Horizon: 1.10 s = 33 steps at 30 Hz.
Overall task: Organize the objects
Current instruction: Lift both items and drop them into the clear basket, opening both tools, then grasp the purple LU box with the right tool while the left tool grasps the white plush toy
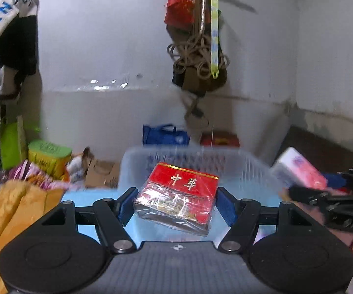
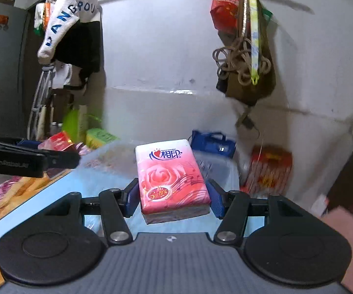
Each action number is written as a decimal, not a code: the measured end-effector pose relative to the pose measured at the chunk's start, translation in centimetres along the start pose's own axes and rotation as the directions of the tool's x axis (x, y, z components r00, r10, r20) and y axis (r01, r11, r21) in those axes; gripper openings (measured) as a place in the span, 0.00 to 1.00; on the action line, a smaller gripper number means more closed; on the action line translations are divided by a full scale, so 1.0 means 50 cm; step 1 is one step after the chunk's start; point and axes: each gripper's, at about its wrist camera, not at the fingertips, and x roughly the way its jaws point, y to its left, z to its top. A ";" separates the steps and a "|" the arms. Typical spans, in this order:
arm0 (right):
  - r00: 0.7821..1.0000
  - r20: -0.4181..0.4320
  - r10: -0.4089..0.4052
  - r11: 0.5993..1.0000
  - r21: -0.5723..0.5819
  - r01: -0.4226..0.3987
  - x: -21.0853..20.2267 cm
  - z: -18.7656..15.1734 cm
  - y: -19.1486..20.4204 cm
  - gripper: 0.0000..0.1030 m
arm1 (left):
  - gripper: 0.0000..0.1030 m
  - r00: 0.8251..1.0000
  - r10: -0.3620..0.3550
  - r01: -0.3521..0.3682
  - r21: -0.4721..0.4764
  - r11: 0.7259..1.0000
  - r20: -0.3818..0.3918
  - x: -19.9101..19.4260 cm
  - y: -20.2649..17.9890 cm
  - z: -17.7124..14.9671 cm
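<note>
Nearest the left wrist camera, the left gripper [image 1: 176, 207] has its blue pads closed against the two sides of a red cigarette carton wrapped in clear plastic [image 1: 179, 196], which sits dead centre between the fingers, tilted slightly and lifted off any surface. Beyond it, at twelve o'clock, stands a pale translucent plastic basket with slotted walls [image 1: 247, 169] on a light blue tabletop [image 1: 88, 197]. The basket looks empty, though motion blur makes that uncertain.

In the right wrist view, the right gripper [image 2: 174, 199] is likewise clamped on a pink soft pack of tissues printed with a rose [image 2: 171, 178], held squarely between its pads, with the basket just past it at one o'clock. From the left view that pack appears at three o'clock, beside the basket.

Judging by this, both items are picked up and carried toward the basket; dropping them in remains.
</note>
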 end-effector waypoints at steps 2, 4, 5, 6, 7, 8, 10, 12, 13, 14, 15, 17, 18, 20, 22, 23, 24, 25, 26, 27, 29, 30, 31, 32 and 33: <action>0.999 -0.035 -0.042 0.999 -0.004 0.042 0.080 0.017 -0.014 0.58 | 0.70 1.000 0.022 -0.022 -0.030 0.999 -0.017 0.075 0.000 0.037; 0.995 -0.086 -0.050 0.998 0.032 0.053 0.141 0.017 -0.037 0.58 | 0.70 0.997 0.053 -0.056 -0.046 0.997 -0.060 0.151 0.008 0.056; 0.994 -0.107 -0.034 0.997 0.062 0.041 0.165 0.014 -0.050 0.58 | 0.70 0.995 0.067 -0.071 -0.058 0.996 -0.074 0.185 0.015 0.059; 0.994 -0.110 -0.010 0.996 0.091 0.020 0.184 0.008 -0.064 0.58 | 0.70 0.994 0.072 -0.077 -0.063 0.995 -0.080 0.206 0.020 0.060; 0.993 -0.114 -0.001 0.995 0.101 0.013 0.199 0.001 -0.073 0.59 | 0.70 0.994 0.066 -0.072 -0.066 0.995 -0.086 0.226 0.023 0.061; 0.993 -0.117 0.000 0.996 0.092 0.011 0.213 -0.003 -0.075 0.59 | 0.70 0.995 0.055 -0.062 -0.077 0.995 -0.088 0.243 0.030 0.059; 0.994 -0.111 -0.005 0.998 0.058 0.011 0.218 -0.012 -0.074 0.61 | 0.72 0.996 0.047 -0.054 -0.084 0.995 -0.082 0.259 0.034 0.054; 0.997 -0.072 -0.016 0.998 0.057 0.020 0.221 -0.013 -0.077 0.86 | 0.85 0.996 0.053 -0.058 -0.076 0.995 -0.068 0.271 0.033 0.053; 0.999 -0.039 -0.016 0.997 0.071 0.018 0.202 -0.016 -0.079 0.93 | 0.99 0.998 0.053 -0.055 -0.064 0.996 -0.040 0.268 0.029 0.049; 1.000 -0.002 -0.017 0.996 0.089 0.018 0.189 -0.018 -0.085 1.00 | 1.00 0.999 0.045 -0.045 -0.051 0.998 0.013 0.261 0.029 0.045; 0.999 0.032 -0.022 0.995 0.102 0.018 0.171 -0.019 -0.087 1.00 | 1.00 0.997 0.032 -0.029 -0.045 0.999 0.070 0.249 0.031 0.039; 0.997 0.077 -0.024 0.994 0.108 0.016 0.135 -0.020 -0.092 1.00 | 1.00 0.989 0.016 -0.008 -0.051 0.999 0.147 0.220 0.039 0.030; 0.995 0.096 -0.035 0.993 0.119 0.024 0.118 -0.022 -0.099 1.00 | 1.00 0.988 0.019 -0.011 -0.054 0.999 0.156 0.205 0.042 0.028; 0.990 0.140 -0.030 0.989 0.147 0.009 0.075 -0.034 -0.105 1.00 | 1.00 0.991 -0.001 0.008 -0.050 0.999 0.136 0.182 0.045 0.027; 0.986 0.168 -0.010 0.985 0.173 -0.019 0.025 -0.059 -0.099 1.00 | 1.00 0.990 -0.031 0.038 -0.047 0.998 0.140 0.141 0.043 0.010; 0.985 0.174 -0.014 0.981 0.194 -0.020 0.011 -0.075 -0.098 1.00 | 1.00 0.989 -0.040 0.046 -0.043 0.998 0.139 0.115 0.041 -0.010; 0.987 0.163 -0.018 0.976 0.216 -0.017 -0.007 -0.099 -0.095 1.00 | 1.00 0.990 -0.051 0.056 -0.039 0.998 0.130 0.092 0.038 -0.030; 0.990 0.143 -0.016 0.972 0.233 -0.018 -0.010 -0.114 -0.094 1.00 | 1.00 0.991 -0.064 0.069 -0.037 0.997 0.120 0.071 0.035 -0.055; 0.994 0.112 -0.006 0.970 0.242 -0.021 -0.011 -0.133 -0.090 1.00 | 1.00 0.992 -0.070 0.074 -0.036 0.997 0.107 0.053 0.032 -0.082; 0.997 0.073 0.005 0.972 0.233 -0.022 -0.004 -0.150 -0.088 1.00 | 1.00 0.994 -0.070 0.073 -0.029 0.997 0.089 0.041 0.028 -0.106; 1.000 -0.012 -0.009 0.981 0.193 0.011 0.024 -0.179 -0.079 1.00 | 1.00 0.997 -0.062 0.062 -0.004 0.998 0.045 0.026 0.018 -0.153; 0.999 -0.048 -0.007 0.985 0.173 0.015 0.038 -0.186 -0.076 1.00 | 1.00 0.998 -0.050 0.050 0.015 0.999 0.022 0.024 0.013 -0.169; 0.997 -0.082 0.001 0.988 0.156 0.012 0.052 -0.192 -0.075 1.00 | 0.99 0.999 -0.044 0.044 0.028 0.999 -0.001 0.024 0.009 -0.187; 0.995 -0.099 0.004 0.989 0.149 0.011 0.062 -0.197 -0.073 1.00 | 0.99 0.999 -0.051 0.051 0.034 0.998 -0.018 0.021 0.007 -0.200; 0.994 -0.107 0.009 0.989 0.147 0.007 0.071 -0.199 -0.072 1.00 | 0.98 0.998 -0.061 0.062 0.034 0.997 -0.033 0.022 0.004 -0.208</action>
